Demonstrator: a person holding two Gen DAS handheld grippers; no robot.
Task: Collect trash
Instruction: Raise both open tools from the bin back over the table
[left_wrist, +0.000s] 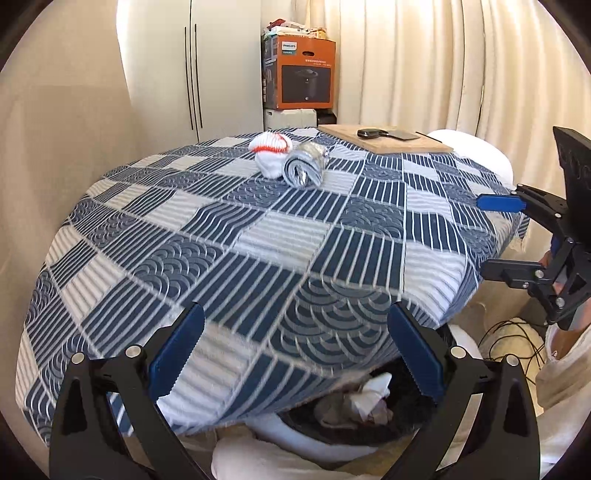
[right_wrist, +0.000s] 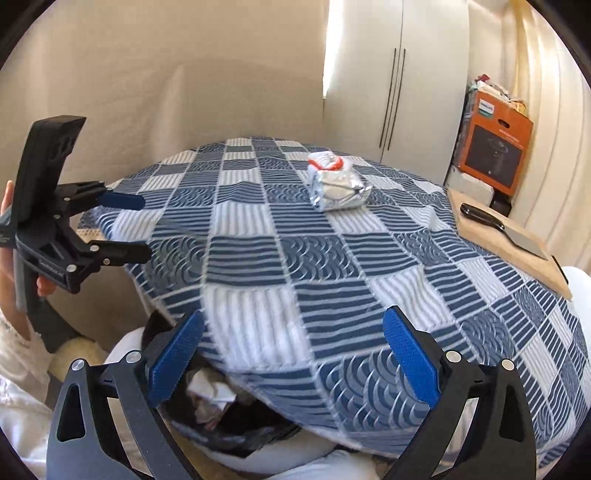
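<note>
Tongs, left (left_wrist: 291, 354) and right (right_wrist: 293, 354), both agape, empty, tilted down over checked tablecloth (left_wrist: 258, 236).

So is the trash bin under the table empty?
No. The trash bin has crumpled white paper inside its dark liner, seen below the tablecloth edge.

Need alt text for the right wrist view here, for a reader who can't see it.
The open, empty right gripper hangs over the near edge of a table under a blue-and-white cloth, above a bin holding crumpled paper. Two wrapped bundles sit mid-table; a knife lies on a cutting board.
</note>
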